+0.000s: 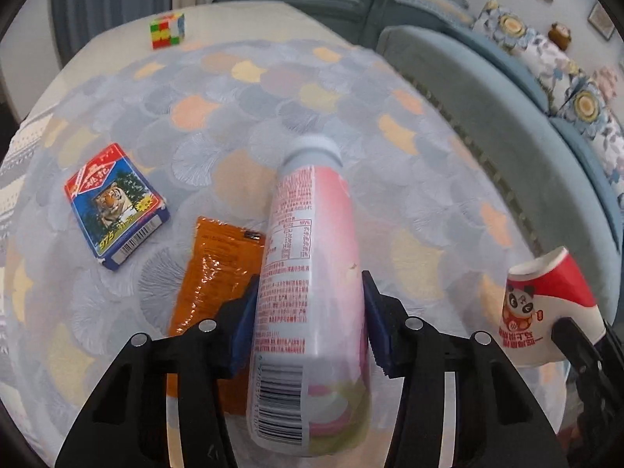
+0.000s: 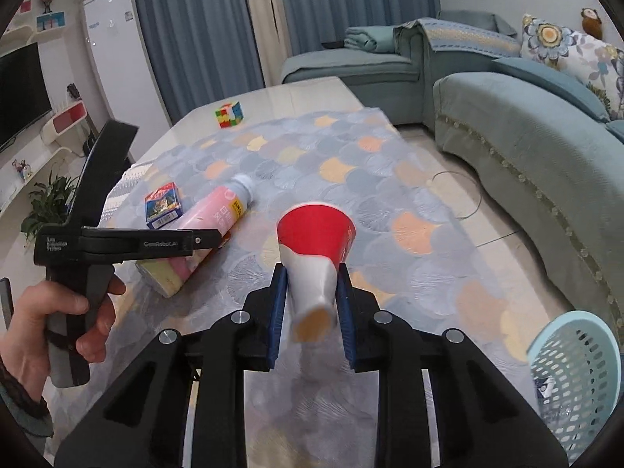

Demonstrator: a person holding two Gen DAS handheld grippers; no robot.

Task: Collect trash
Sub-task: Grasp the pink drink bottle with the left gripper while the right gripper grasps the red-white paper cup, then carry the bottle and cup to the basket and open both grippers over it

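My left gripper is shut on a pink and white plastic bottle, its white cap pointing away from me, held just above the table. The bottle also shows in the right wrist view. An orange snack wrapper lies flat under and left of the bottle. My right gripper is shut on a red and white paper cup, squeezed near its base, mouth facing away. The cup shows at the right edge of the left wrist view.
A blue playing-card box lies on the patterned tablecloth at the left. A puzzle cube sits at the table's far end. A light blue perforated basket stands on the floor at right. A teal sofa runs along the right.
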